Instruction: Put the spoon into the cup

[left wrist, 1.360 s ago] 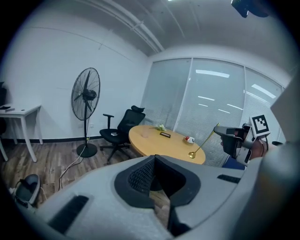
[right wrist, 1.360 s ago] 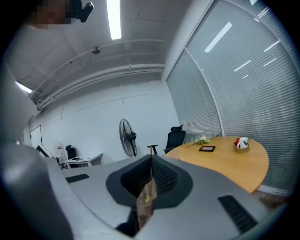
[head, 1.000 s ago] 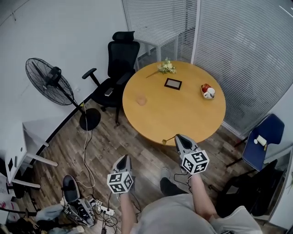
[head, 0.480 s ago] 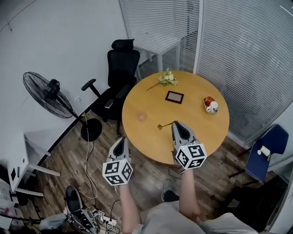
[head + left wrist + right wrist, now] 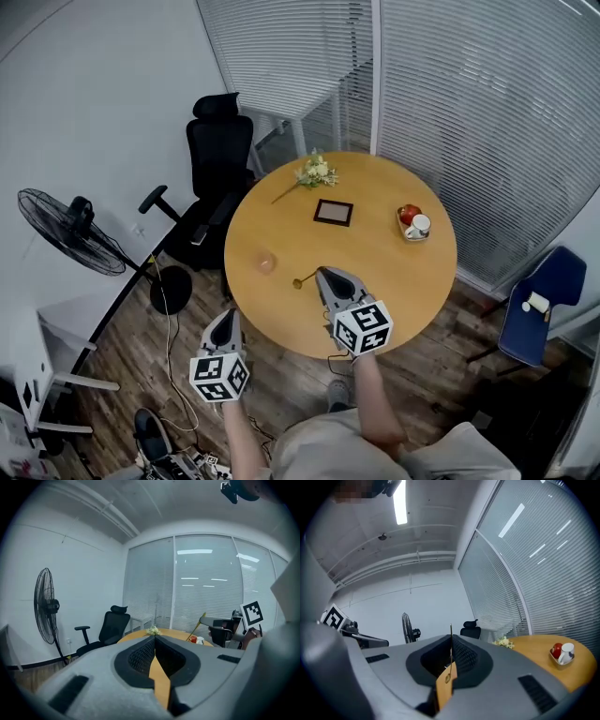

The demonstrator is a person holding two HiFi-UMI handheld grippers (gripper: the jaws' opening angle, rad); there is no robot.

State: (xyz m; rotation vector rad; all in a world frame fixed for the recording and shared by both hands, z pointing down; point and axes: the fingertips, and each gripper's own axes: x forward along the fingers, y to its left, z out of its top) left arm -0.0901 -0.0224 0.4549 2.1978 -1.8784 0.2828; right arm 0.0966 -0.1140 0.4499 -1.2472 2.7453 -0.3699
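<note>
- The right gripper, clamped on the spoon, had come further over the table (near the cup).
- The left gripper was closed, empty, off the edge.
- A frame and flowers lay beyond.

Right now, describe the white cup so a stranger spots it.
On the round wooden table, look at the edge nearest the window blinds, past the dark picture frame. The white cup sits on a dish, the only thing paired with a red object.
</note>
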